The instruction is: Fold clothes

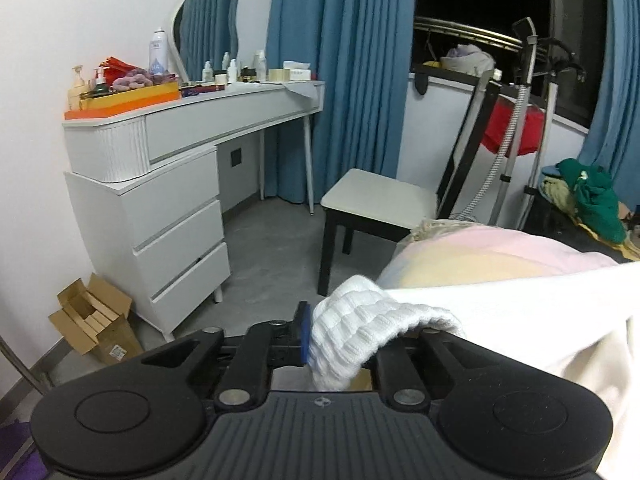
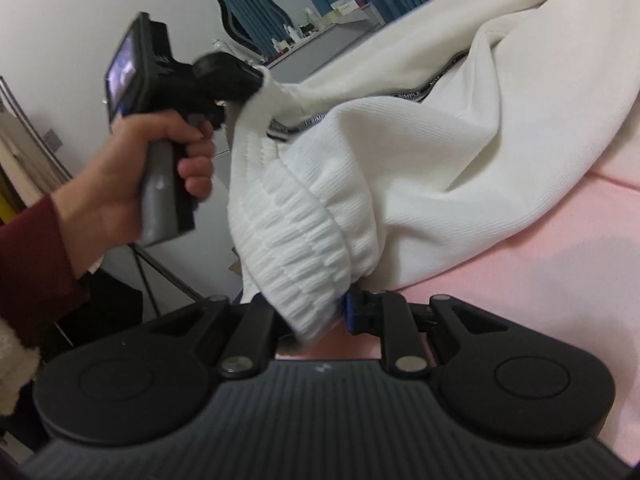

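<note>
Both grippers are clamped on the white garment: the left gripper pinches its ribbed hem, the right gripper grips the ribbed waistband, with the cloth draped over the pink bed. The printing on its black trim tape is too blurred to read.

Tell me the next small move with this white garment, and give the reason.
Probably draw the two grippers apart to stretch the ribbed hem flat. The left gripper and right gripper each clamp the white garment, which bunches and sags between them above the pink bed.
</note>
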The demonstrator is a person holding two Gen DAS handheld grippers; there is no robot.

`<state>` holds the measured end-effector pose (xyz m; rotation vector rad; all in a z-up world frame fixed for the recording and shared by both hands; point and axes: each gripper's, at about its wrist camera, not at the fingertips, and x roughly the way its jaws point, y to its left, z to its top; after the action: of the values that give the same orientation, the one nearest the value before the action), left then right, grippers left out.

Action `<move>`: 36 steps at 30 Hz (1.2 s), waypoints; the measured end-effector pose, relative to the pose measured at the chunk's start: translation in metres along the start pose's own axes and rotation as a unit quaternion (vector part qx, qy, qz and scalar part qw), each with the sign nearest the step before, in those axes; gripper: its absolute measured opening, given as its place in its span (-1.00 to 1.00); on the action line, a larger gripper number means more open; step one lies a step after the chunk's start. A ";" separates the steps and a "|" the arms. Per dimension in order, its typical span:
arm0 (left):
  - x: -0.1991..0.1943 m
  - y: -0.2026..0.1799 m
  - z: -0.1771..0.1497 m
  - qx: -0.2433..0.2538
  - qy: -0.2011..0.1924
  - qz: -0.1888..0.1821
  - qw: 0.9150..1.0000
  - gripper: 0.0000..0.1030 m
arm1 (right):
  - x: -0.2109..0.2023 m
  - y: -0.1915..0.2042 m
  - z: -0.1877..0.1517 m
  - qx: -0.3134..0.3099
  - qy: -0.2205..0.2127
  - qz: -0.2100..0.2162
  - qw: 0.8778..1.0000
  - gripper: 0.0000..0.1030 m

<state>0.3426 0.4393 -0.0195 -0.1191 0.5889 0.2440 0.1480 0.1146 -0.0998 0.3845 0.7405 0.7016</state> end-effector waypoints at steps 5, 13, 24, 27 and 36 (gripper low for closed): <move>-0.036 0.015 -0.018 -0.020 0.007 -0.003 1.000 0.54 | 0.002 -0.001 0.021 -0.025 0.014 -0.031 0.999 -0.39; -0.137 0.017 -0.070 -0.023 0.006 0.006 1.000 0.74 | -0.008 0.013 0.010 -0.100 -0.015 -0.144 0.984 0.31; -0.231 0.016 -0.161 -0.104 0.053 -0.099 0.988 0.68 | 0.001 0.033 -0.023 -0.257 -0.105 -0.221 0.935 0.35; -0.222 0.014 -0.175 -0.134 0.088 -0.151 0.975 0.56 | 0.000 0.033 -0.029 -0.276 -0.117 -0.234 0.925 0.36; -0.199 0.007 -0.171 -0.166 0.112 -0.237 0.951 -0.88 | 0.000 0.027 -0.036 -0.301 -0.138 -0.255 0.909 0.41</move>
<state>0.0893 0.3770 -0.0494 -0.6130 0.7229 -0.1437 0.1100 0.1368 -0.1098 -0.2728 0.2999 0.3352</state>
